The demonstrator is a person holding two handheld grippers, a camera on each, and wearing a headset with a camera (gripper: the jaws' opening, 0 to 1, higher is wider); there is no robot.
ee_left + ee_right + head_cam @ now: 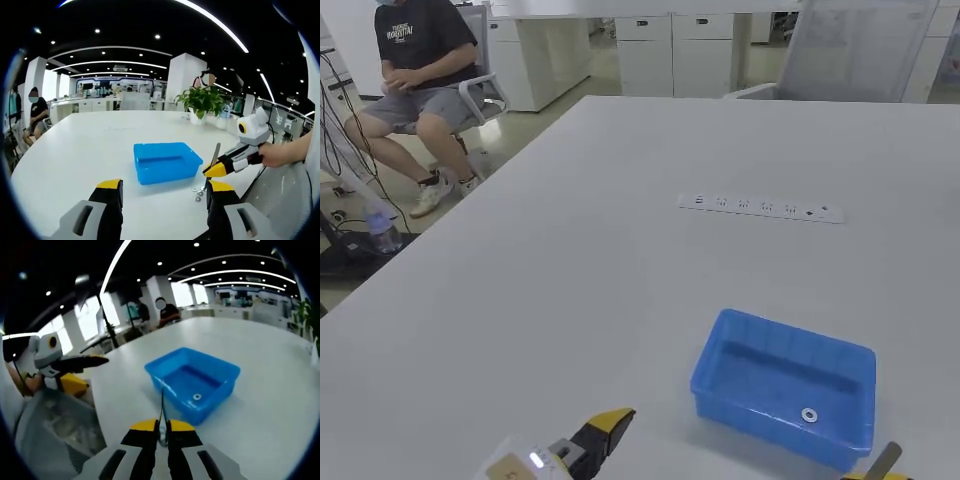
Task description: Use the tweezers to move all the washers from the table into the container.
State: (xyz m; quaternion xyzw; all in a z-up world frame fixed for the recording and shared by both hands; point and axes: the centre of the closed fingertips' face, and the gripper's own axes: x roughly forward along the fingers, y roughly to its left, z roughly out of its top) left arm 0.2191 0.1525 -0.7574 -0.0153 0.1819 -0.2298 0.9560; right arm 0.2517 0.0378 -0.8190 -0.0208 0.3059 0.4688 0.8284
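At the container's (165, 162) five o'clock lie washers (198, 192); right gripper (162, 425) clamps tweezers (161, 405), left gripper (165, 184) gapes empty; tilted tips may flick one.

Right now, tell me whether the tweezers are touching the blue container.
Apart. The left gripper view shows bare white table between the tweezers, held in the right tool, and the blue container.

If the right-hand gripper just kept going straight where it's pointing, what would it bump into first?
Most likely the blue container: the right gripper, shut on the tweezers, aims them at its near wall. A washer lies inside, beyond. Depth is unclear in this fisheye view.
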